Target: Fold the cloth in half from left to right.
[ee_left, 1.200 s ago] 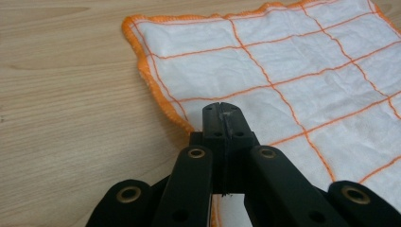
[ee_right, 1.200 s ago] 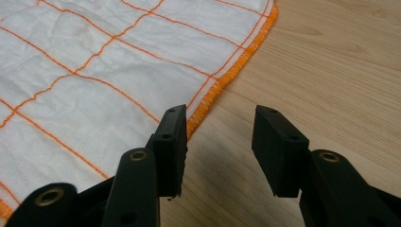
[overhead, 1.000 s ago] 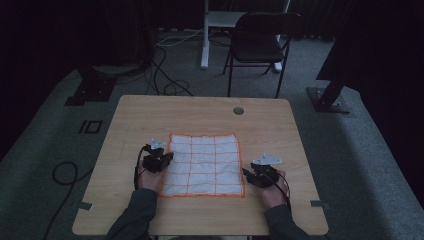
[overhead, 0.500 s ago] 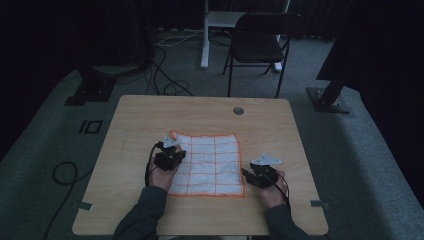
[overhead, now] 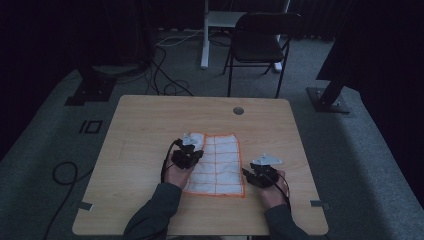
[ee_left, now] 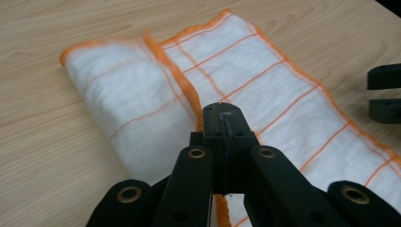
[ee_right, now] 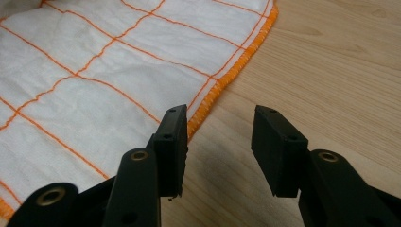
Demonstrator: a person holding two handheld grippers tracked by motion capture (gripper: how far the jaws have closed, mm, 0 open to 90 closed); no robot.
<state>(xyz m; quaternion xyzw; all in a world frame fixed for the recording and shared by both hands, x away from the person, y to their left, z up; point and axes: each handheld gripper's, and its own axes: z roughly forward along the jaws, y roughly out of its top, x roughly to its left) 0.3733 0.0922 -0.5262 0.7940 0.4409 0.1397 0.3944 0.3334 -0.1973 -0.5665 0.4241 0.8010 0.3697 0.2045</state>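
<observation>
A white cloth (overhead: 222, 167) with orange grid lines and an orange hem lies on the wooden table (overhead: 145, 125). Its left part is folded over toward the middle, making a doubled strip (ee_left: 123, 104). My left gripper (overhead: 193, 148) hovers over that fold near the cloth's far left, shut on the orange hem (ee_left: 222, 111). My right gripper (overhead: 245, 172) sits low at the cloth's right edge, open, with bare wood between its jaws (ee_right: 220, 123) and the cloth's hem (ee_right: 222, 80) just left of them. In the left gripper view the right gripper's jaws (ee_left: 385, 92) show at the far right.
A round cable hole (overhead: 238, 110) sits near the table's far edge. Beyond the table stand a dark folding chair (overhead: 260, 42), a white stand (overhead: 205, 35) and floor cables (overhead: 165, 80). Bare wood surrounds the cloth on every side.
My left gripper has carried the cloth's left edge rightward and a little up, folding the left part over the middle. The right gripper has stayed put.
</observation>
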